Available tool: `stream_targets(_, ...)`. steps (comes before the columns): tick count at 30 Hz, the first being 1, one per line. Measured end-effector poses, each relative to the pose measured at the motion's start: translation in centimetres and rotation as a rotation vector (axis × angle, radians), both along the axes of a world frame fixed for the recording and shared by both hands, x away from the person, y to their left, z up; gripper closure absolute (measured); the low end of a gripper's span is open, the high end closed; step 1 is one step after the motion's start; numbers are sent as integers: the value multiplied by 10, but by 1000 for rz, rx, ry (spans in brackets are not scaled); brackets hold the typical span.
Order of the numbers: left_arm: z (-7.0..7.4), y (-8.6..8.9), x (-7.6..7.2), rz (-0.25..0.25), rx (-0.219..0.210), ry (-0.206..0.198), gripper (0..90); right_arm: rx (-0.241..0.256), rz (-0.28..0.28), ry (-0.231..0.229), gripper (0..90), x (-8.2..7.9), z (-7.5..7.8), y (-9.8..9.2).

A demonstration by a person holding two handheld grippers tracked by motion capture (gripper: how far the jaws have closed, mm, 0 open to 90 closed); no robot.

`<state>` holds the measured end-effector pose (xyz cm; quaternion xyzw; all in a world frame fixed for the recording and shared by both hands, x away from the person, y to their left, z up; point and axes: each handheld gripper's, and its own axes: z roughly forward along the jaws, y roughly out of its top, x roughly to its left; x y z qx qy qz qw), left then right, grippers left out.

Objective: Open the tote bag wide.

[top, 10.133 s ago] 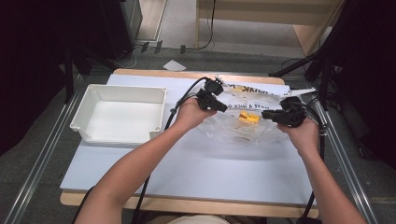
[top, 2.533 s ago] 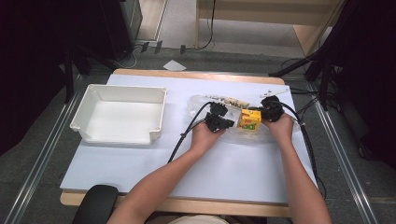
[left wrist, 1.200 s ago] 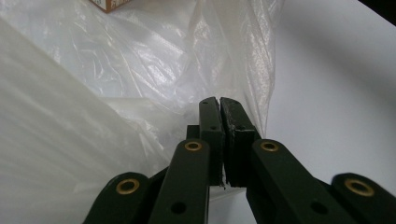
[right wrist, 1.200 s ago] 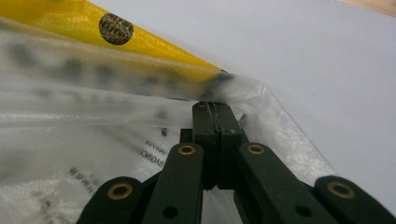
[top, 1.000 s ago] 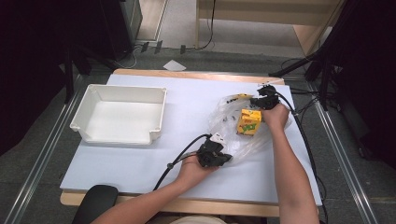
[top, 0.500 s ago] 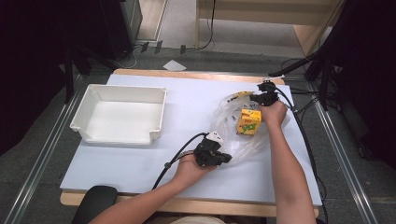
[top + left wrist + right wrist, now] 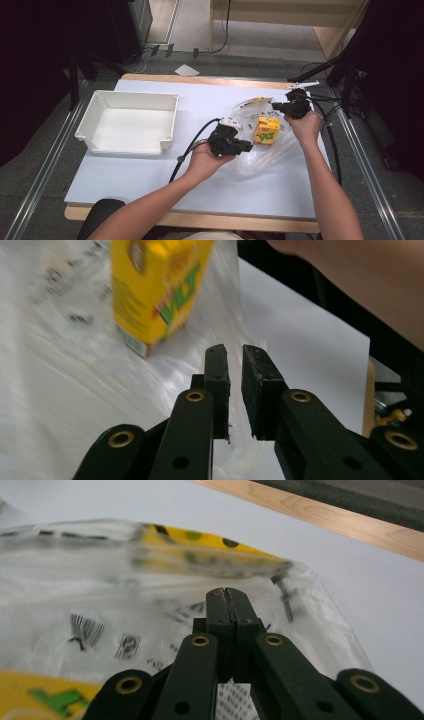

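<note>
left gripper [image 7: 246, 146]: near the middle of the worktop, at the near end of the clear plastic bag [image 7: 262, 155]; in the left gripper view jaws stand a narrow gap apart, nothing between them [image 7: 233, 390]
right gripper [image 7: 276, 105]: toward the far right corner of the worktop, jaws pressed together on the bag's film near its printed far end [image 7: 226, 630]
juice carton [image 7: 267, 130]: yellow, standing roughly upright on or in the bag, between the two grippers; can't tell if film covers it
key relation: carton lies just ahead of the left jaws, up and to the left in the left gripper view [image 7: 157, 287]; long axis near vertical, tilted a bit
nearer hand: left looks closer to the carton
white tray [image 7: 100, 103]: left side of the worktop, well apart from the bag
judgement: right pins the bag, left is free to take the carton
</note>
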<state>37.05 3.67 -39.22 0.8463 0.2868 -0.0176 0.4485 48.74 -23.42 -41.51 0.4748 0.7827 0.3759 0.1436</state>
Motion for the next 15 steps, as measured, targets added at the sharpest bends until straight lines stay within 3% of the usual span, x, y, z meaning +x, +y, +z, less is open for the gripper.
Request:
stream_targets(5, 25, 1, 24, 32, -22, -6, 838, -9, 12, -5, 900, -21, 1, -7)
stream_targets(9, 44, -3, 43, 47, -14, -21, 852, 3, 24, -1, 900, -35, 1, -14)
stream_targets(12, 51, -8, 60, 60, -20, -7, 858, 16, 26, -4, 900, -45, 1, -19)
stream_targets(15, 53, -15, 73, 71, -6, -28, 862, 23, 30, -3, 900, -56, 0, -22)
